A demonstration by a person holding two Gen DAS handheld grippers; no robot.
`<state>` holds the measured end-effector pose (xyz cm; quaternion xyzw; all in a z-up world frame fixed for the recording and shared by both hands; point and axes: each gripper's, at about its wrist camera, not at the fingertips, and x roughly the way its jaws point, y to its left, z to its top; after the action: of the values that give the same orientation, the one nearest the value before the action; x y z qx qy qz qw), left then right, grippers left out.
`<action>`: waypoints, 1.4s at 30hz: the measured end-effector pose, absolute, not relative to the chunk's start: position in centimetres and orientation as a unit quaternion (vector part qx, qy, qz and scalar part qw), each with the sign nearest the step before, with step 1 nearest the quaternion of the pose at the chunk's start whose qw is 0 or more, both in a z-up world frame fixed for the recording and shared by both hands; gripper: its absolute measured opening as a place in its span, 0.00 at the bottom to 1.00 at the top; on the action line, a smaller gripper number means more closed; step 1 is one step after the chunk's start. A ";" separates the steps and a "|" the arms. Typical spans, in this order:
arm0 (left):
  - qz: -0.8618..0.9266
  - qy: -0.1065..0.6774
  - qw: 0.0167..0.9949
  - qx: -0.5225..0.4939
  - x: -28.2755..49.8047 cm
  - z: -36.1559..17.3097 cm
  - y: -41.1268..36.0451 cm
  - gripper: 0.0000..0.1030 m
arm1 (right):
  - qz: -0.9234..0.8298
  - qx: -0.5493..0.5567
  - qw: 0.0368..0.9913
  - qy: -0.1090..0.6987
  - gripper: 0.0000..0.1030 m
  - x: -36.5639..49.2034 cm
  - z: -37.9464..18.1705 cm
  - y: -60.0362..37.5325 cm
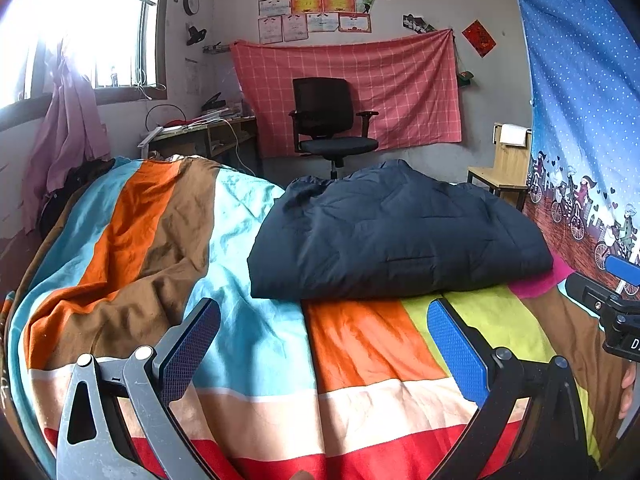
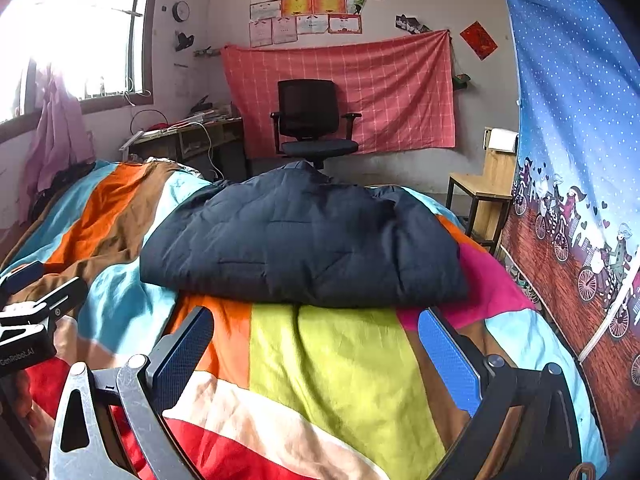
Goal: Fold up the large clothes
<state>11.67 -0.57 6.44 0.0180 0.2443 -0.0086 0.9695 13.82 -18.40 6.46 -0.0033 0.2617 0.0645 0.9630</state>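
The navy quilted jacket (image 1: 396,236) lies folded and puffy on the striped bedspread (image 1: 256,344), both tongs wide apart.

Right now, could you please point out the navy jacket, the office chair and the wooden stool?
navy jacket (image 2: 304,240): right wrist view, middle of quilted top.
office chair (image 1: 322,106): left wrist view, mesh backrest.
wooden stool (image 2: 478,184): right wrist view, seat.
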 end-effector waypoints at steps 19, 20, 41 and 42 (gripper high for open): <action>-0.004 0.241 0.970 0.018 11.6 6.8 -0.1 0.99 | 0.065 -0.005 0.966 0.250 1.00 13.4 6.6 -18.2; -0.004 0.241 0.970 0.018 11.6 6.8 -0.1 0.99 | 0.066 -0.005 0.966 0.250 1.00 13.4 6.6 -18.3; -0.010 0.238 0.971 0.022 11.6 6.8 -0.1 0.99 | 0.068 -0.006 0.965 0.254 1.00 13.5 6.5 -18.3; -0.011 0.238 0.971 0.022 11.6 6.8 -0.1 0.99 | 0.067 -0.006 0.965 0.254 1.00 13.5 6.5 -18.3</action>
<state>11.59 -0.09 6.77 0.0222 0.2377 -0.0108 0.9710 13.46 -18.32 6.46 -0.0058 0.2537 0.0672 0.9649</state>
